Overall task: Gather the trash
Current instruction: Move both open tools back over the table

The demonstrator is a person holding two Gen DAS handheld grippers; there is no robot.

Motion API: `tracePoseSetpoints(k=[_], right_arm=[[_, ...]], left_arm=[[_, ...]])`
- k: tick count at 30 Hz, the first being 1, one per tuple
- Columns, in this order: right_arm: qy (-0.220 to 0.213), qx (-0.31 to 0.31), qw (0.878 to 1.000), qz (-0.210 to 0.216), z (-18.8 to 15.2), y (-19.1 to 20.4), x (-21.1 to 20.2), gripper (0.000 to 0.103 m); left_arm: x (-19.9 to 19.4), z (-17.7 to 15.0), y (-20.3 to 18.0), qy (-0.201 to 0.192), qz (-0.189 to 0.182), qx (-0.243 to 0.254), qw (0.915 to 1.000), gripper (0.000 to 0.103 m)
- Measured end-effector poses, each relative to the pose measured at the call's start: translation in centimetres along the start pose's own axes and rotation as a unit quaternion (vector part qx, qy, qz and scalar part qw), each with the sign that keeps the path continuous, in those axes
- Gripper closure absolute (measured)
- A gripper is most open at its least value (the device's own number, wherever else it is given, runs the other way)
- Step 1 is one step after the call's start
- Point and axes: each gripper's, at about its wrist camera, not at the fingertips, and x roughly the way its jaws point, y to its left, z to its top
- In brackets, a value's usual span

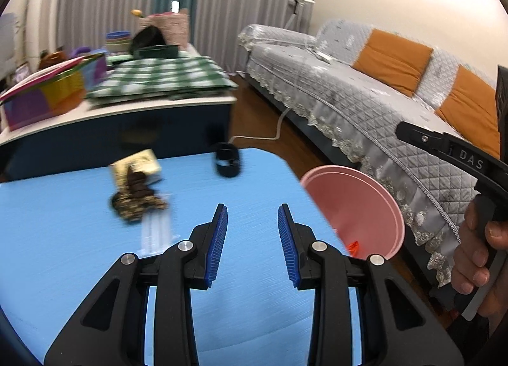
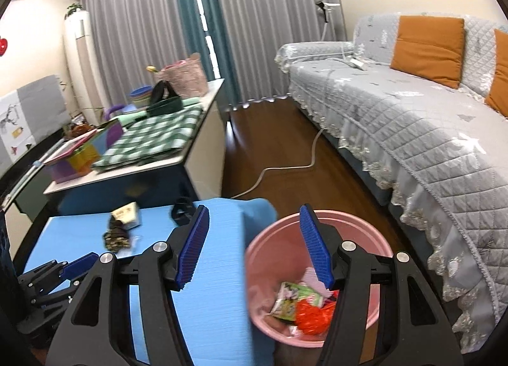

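A pink bin [image 2: 365,232] stands on the floor at the right edge of the blue table [image 2: 219,270]; it also shows in the left wrist view [image 1: 358,204]. Several wrappers [image 2: 301,305] lie inside it. My right gripper [image 2: 254,245] is open and empty, above the bin's near rim and the table edge. My left gripper [image 1: 252,226] is open and empty, low over the table. A cream carton [image 1: 143,163], a dark patterned wrapper [image 1: 136,201] and a clear wrapper [image 1: 157,232] lie on the table ahead left of it. A black ring-shaped thing [image 1: 227,159] sits near the table's far edge.
A white-topped cabinet [image 2: 133,169] behind the table carries a green checked cloth [image 2: 152,137], coloured boxes and a basket. A grey covered sofa [image 2: 412,118] with orange cushions runs along the right. A white cable [image 2: 285,169] lies on the wooden floor between them.
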Motion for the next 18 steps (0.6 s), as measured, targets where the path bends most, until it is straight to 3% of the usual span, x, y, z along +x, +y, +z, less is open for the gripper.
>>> tracePoseSetpoints(k=[10, 18], right_arm=[[0.008, -0.03, 0.999, 0.036, -1.1, 5.1, 1.6, 0.066], [0.03, -0.039, 0.998, 0.046, -1.9, 7.3, 5.5, 0.069]], left_arm=[[-1.4, -1.6, 6.7, -0.017, 0.046, -0.043, 0.9979, 0.071], [0.5, -1.7, 10.4, -0.016, 0.067, -0.078, 0.9946, 0.073]])
